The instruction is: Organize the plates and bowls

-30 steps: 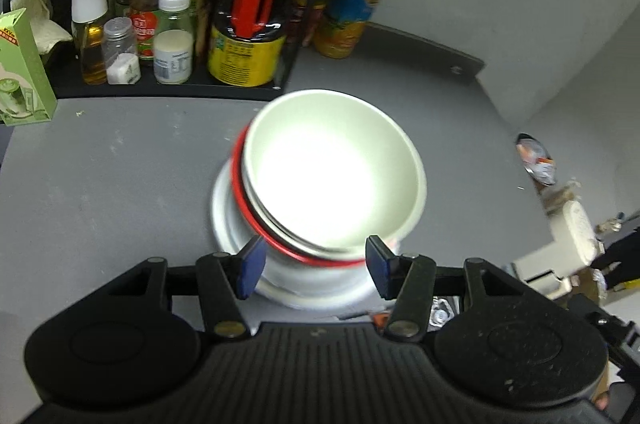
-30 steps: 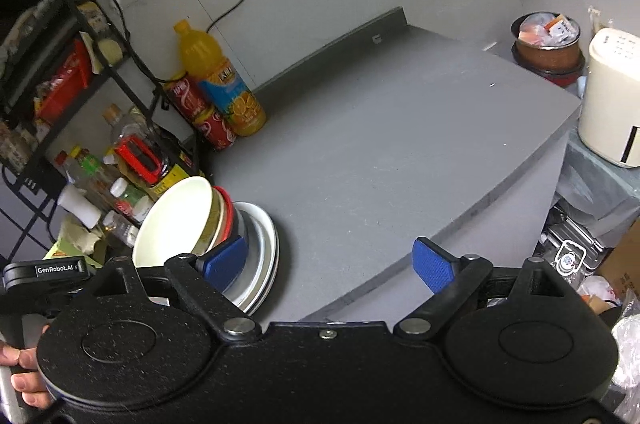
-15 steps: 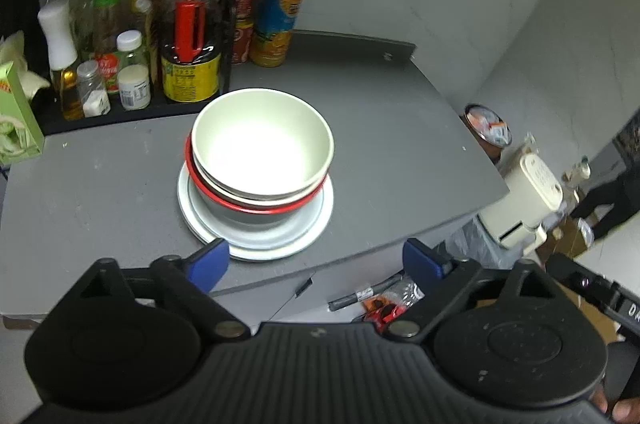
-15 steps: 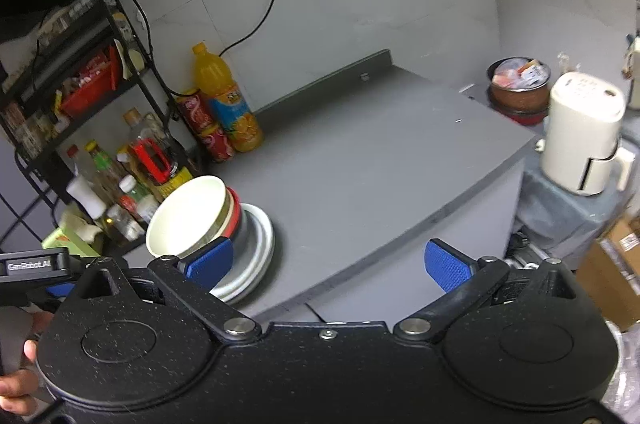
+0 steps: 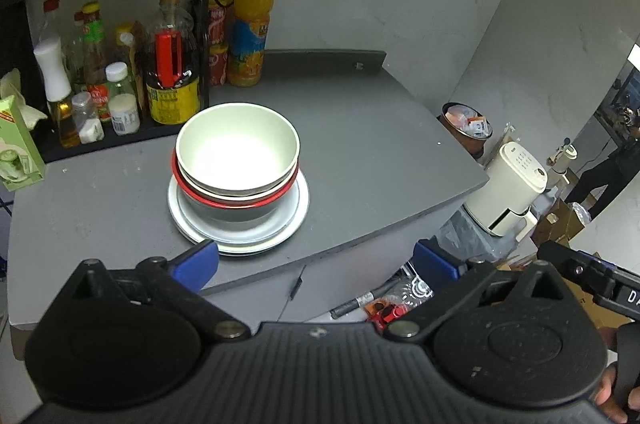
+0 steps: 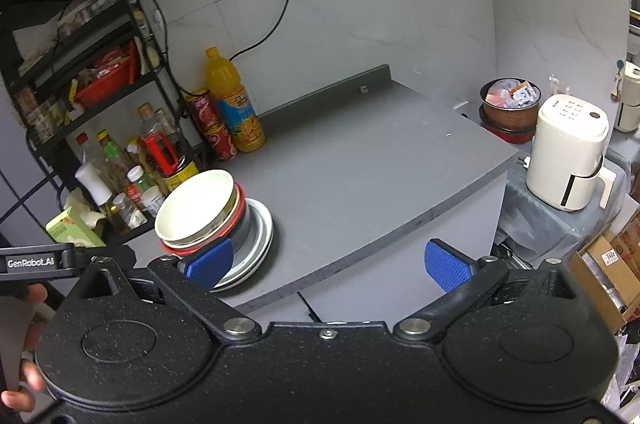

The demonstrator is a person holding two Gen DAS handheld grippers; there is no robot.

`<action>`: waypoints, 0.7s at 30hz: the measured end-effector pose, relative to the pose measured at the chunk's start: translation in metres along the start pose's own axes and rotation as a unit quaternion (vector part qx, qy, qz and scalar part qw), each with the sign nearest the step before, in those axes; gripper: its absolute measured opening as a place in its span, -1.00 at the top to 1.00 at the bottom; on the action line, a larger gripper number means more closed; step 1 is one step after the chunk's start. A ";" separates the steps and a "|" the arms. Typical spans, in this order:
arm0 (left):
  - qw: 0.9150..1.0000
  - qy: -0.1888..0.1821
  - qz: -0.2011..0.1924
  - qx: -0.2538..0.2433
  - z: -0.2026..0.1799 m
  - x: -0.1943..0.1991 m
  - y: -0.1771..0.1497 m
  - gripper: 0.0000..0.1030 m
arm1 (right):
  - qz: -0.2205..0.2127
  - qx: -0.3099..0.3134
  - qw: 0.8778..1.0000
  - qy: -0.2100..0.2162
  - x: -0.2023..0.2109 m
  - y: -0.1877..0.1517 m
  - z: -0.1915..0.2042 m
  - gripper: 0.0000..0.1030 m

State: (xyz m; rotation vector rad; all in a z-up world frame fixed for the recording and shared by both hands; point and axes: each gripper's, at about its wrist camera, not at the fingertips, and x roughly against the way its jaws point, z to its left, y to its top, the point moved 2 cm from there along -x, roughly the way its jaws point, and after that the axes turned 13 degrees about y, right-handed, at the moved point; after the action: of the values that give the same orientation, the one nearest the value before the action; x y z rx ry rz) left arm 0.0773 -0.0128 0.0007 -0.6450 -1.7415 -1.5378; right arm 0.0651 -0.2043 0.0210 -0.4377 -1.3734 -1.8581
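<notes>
A stack stands on the grey counter (image 5: 360, 128): a cream bowl (image 5: 238, 148) on top, a red-rimmed bowl (image 5: 236, 198) under it, and white plates (image 5: 292, 216) at the bottom. The stack also shows in the right wrist view, with the cream bowl (image 6: 196, 208) above the plates (image 6: 260, 236). My left gripper (image 5: 316, 260) is open and empty, held back off the counter's front edge. My right gripper (image 6: 328, 260) is open and empty, in front of the counter and right of the stack.
A black rack (image 5: 120, 24) with bottles and jars stands behind the stack. An orange juice bottle (image 5: 252, 28) and red cans (image 6: 212, 132) stand by the wall. A green carton (image 5: 16, 144) is at far left. A white appliance (image 6: 568, 160) and a full bin (image 6: 508, 104) sit to the right.
Both grippers have pulled back and up from the stack. The left jaws, close around the stack's base a second ago, have opened wide. The stack has stayed in place.
</notes>
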 end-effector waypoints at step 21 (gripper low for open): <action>0.999 0.014 -0.038 0.002 0.005 0.028 -0.005 -0.99 | 0.002 0.043 0.999 0.005 0.011 -0.001 0.024 -1.00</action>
State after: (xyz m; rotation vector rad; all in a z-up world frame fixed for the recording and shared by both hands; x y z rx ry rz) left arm 0.0552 -0.0116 0.0198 -0.5594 -1.7661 -1.5863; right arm 0.0534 -0.1868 0.0368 -0.3860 -1.4387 -1.7878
